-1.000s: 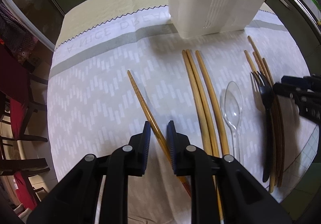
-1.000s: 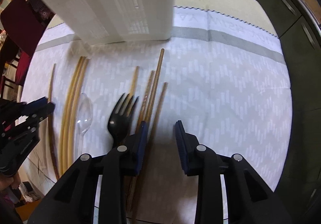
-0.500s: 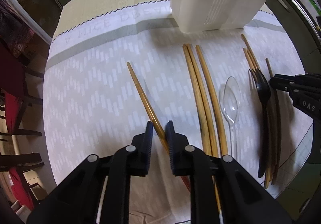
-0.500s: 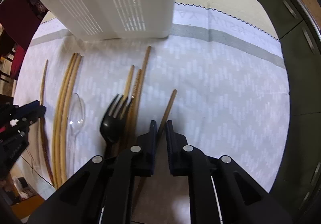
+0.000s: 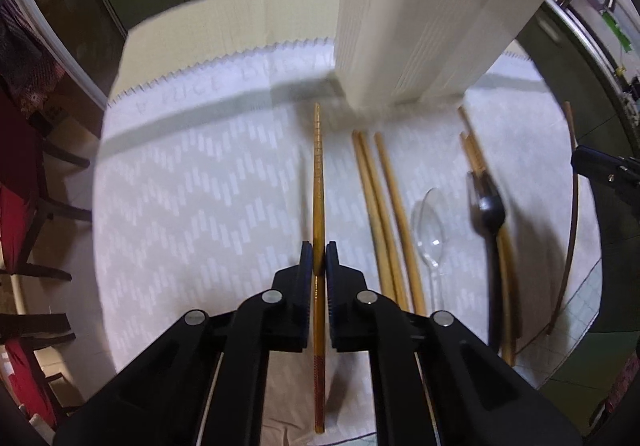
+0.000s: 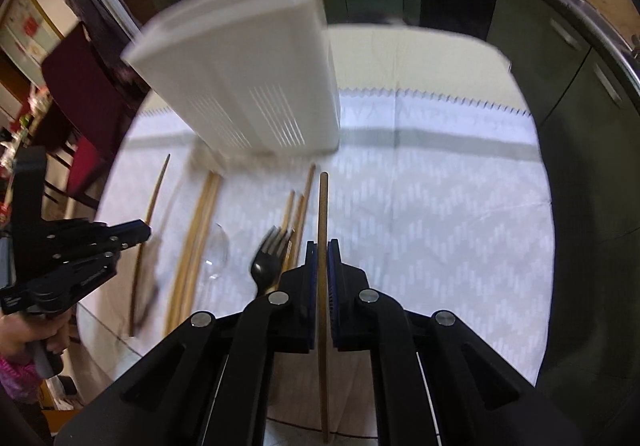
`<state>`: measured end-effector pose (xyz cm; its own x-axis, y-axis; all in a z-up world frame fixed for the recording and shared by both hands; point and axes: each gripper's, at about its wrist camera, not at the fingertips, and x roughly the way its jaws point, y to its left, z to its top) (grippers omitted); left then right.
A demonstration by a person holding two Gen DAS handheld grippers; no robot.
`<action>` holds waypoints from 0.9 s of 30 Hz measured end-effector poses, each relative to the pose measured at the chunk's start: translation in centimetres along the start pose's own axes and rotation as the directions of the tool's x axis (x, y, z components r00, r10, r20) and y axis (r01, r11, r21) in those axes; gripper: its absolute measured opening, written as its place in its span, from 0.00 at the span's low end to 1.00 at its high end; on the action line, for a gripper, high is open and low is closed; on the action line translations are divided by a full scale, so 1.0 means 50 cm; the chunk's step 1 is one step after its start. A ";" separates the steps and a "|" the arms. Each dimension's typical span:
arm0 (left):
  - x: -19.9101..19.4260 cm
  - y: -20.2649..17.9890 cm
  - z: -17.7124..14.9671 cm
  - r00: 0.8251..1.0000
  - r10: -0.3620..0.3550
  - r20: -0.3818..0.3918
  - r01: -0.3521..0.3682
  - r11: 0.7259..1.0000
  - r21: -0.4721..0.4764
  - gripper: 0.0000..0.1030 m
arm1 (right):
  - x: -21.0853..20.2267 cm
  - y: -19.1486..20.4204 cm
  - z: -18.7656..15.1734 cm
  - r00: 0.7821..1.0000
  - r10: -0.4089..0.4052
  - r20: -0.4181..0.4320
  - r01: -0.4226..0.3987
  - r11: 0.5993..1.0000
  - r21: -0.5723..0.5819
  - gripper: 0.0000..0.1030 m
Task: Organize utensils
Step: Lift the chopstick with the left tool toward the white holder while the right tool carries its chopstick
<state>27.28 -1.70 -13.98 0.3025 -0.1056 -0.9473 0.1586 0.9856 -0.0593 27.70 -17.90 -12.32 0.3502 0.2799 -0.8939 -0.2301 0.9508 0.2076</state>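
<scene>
My left tongs point(image 5: 319, 260) pinch an amber chopstick point(image 5: 318, 182) at mid-length, its tip toward the white holder point(image 5: 416, 26); my right tongs point(image 6: 322, 260) clamp a darker wooden chopstick point(image 6: 322, 206) likewise. On the surface point(image 5: 192, 182) between them lie more chopsticks point(image 5: 380, 198), a clear spoon point(image 5: 430, 230) and a black fork point(image 6: 266, 266).

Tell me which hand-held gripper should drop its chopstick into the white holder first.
Right, probably. Both grippers are shut on a chopstick, but the right hand-held gripper has its brown chopstick pointing almost at the white utensil holder; the left hand-held gripper and its golden chopstick sit off to the side.
</scene>
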 end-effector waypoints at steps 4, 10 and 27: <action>-0.079 0.003 0.008 0.996 -0.030 0.084 0.030 1.000 -0.002 0.07 | -0.078 -0.059 0.007 0.994 0.060 0.089 -0.061 0.998 0.013 0.06; -0.216 -0.025 0.025 0.979 -0.048 0.199 0.042 0.998 0.037 0.07 | -0.193 -0.068 0.010 0.975 0.103 0.196 -0.101 0.995 -0.019 0.06; -0.463 -0.126 0.129 0.938 -0.059 0.343 0.007 0.989 0.149 0.07 | -0.428 -0.036 0.096 0.924 0.163 0.347 -0.133 0.985 -0.110 0.06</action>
<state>25.36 -6.35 10.34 0.5964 -0.2022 -0.7768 0.2994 0.9540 -0.0184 24.97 -24.95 8.36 0.6009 0.4599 -0.6538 -0.3729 0.8847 0.2796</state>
